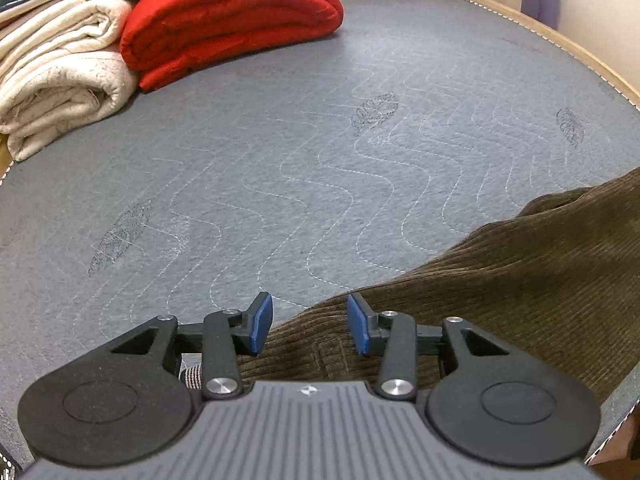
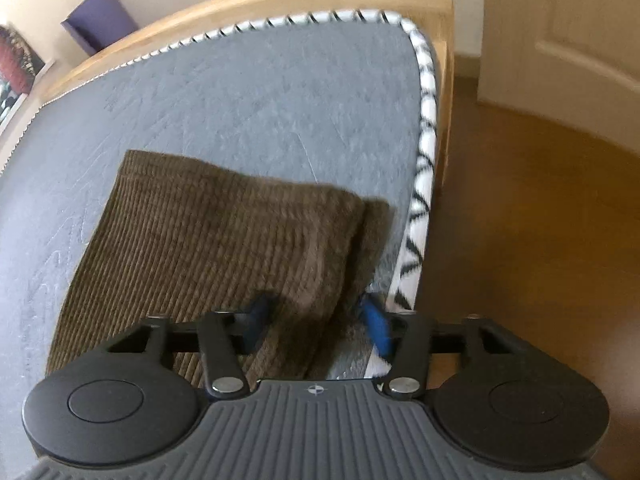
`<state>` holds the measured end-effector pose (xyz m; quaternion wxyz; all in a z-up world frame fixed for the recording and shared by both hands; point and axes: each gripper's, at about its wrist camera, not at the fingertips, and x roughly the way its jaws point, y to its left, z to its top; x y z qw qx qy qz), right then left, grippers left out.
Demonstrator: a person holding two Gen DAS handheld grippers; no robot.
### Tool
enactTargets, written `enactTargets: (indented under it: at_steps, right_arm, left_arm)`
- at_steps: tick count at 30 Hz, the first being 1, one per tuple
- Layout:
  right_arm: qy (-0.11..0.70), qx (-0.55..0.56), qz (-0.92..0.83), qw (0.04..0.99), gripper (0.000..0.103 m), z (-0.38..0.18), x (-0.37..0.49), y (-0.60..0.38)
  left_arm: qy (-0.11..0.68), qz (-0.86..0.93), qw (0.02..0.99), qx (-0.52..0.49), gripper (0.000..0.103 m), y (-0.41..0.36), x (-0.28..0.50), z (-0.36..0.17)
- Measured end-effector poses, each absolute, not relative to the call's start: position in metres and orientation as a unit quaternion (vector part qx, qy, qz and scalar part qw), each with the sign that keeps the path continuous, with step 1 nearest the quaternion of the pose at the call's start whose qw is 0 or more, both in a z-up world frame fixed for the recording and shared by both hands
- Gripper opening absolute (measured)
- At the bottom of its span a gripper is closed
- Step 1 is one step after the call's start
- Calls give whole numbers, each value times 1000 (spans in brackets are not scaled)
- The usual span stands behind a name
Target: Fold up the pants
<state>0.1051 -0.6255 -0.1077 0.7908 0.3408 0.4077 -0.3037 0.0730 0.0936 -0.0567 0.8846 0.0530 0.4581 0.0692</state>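
Pants [image 1: 520, 280], brown corduroy, lie flat on the grey quilted mattress [image 1: 280, 160], near its right edge w/ the black-and-white piping [image 2: 420, 184]. In the right wrist view the cloth shows as a folded rectangle, one layer over another, a narrow strip of the lower layer peeking out on the right side.

Left gripper [image 1: 310, 322]: blue pads [image 1: 262, 322] stand apart, nothing clamped; they hover over the pants' edge, the left pad over bare mattress, the right one over corduroy. Whether the tips touch the fabric I can't tell.

Right gripper [image 2: 318, 324]: jaws apart too (view is blurred), straddling the right-hand edge of the folded cloth, not pinching it.

Far corner of the bed: a red folded quilt [image 1: 232, 20] beside cream blankets [image 1: 60, 80]. Wooden bed frame [image 2: 248, 0] rims the mattress; brown floor [image 2: 540, 240] & a pale door [image 2: 568, 32] beyond.
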Motion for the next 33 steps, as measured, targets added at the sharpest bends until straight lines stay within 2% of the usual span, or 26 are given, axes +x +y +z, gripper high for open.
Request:
enactTargets:
  at_steps: [5, 12, 15, 18, 20, 22, 24, 28, 29, 30, 32, 33]
  right_arm:
    - [403, 304, -305, 807, 18, -94, 112, -611]
    - [334, 289, -297, 847, 14, -51, 103, -586]
    - [282, 173, -236, 914, 13, -1, 107, -524]
    - [201, 39, -116, 972, 13, 47, 88, -418]
    - [158, -39, -25, 986, 13, 59, 60, -342]
    - [134, -99, 71, 983, 13, 51, 24, -273]
    - [153, -144, 161, 964, 13, 24, -7, -212]
    - [304, -268, 298, 864, 14, -78, -43, -121]
    - [341, -296, 315, 835, 16, -98, -50, -108]
    - [334, -322, 311, 830, 18, -106, -60, -100]
    - [305, -352, 313, 828, 32, -101, -74, -92]
    - [305, -346, 329, 824, 33, -93, -77, -90]
  left_arm:
    - [455, 73, 886, 43, 46, 94, 74, -50]
    - [449, 64, 891, 39, 46, 94, 68, -42]
    - [440, 62, 895, 30, 46, 96, 65, -35]
    - [434, 63, 898, 21, 46, 101, 62, -30]
    - [434, 64, 899, 17, 46, 103, 60, -28]
    - [435, 64, 898, 13, 46, 105, 58, -28]
    - [437, 63, 897, 10, 46, 105, 56, -28]
    - [445, 58, 893, 4, 49, 108, 52, -30]
    - [447, 55, 893, 1, 51, 108, 51, -30]
    - [448, 52, 893, 0, 53, 108, 50, -29]
    - [447, 43, 893, 5, 56, 106, 47, -29]
    - [447, 39, 894, 9, 56, 105, 46, -29]
